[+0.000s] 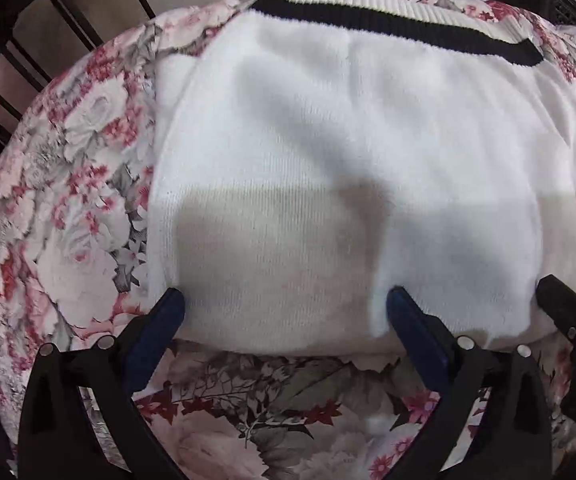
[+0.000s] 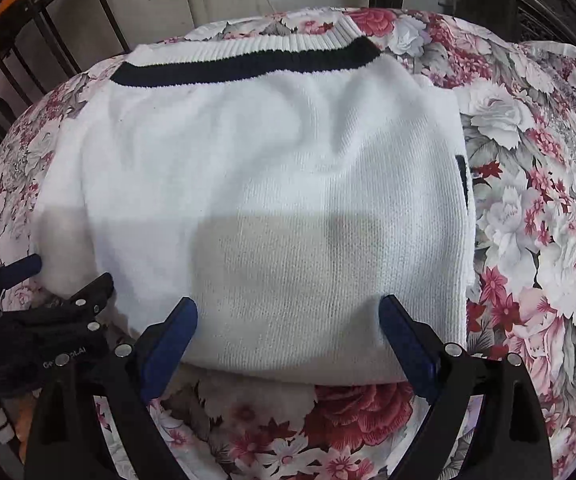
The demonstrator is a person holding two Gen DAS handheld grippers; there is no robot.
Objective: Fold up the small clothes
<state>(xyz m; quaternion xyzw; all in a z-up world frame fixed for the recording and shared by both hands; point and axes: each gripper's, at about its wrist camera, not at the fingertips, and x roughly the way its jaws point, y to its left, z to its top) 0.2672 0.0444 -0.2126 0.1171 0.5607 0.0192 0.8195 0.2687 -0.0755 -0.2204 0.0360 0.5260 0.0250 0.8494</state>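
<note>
A white knitted sweater [image 1: 327,160] [image 2: 268,180] lies folded on the flowered tablecloth, its black stripe [image 1: 387,24] [image 2: 248,64] and ribbed hem at the far end. My left gripper [image 1: 286,300] stands wide open, both blue pads resting on the sweater's near folded edge towards its left side. Beside it, my right gripper [image 2: 288,308] is equally wide open on the same near edge towards the right side. Knit fabric lies between each pair of fingers, and neither pair pinches it. Each gripper shows at the edge of the other's view: right gripper [image 1: 573,270], left gripper [image 2: 68,272].
The flowered tablecloth [image 1: 68,200] [image 2: 527,200] covers a round table whose edge curves close around the sweater. Dark wooden chair backs [image 1: 48,20] [image 2: 48,20] stand behind the table at the left. A small dark tag [image 2: 463,176] shows at the sweater's right edge.
</note>
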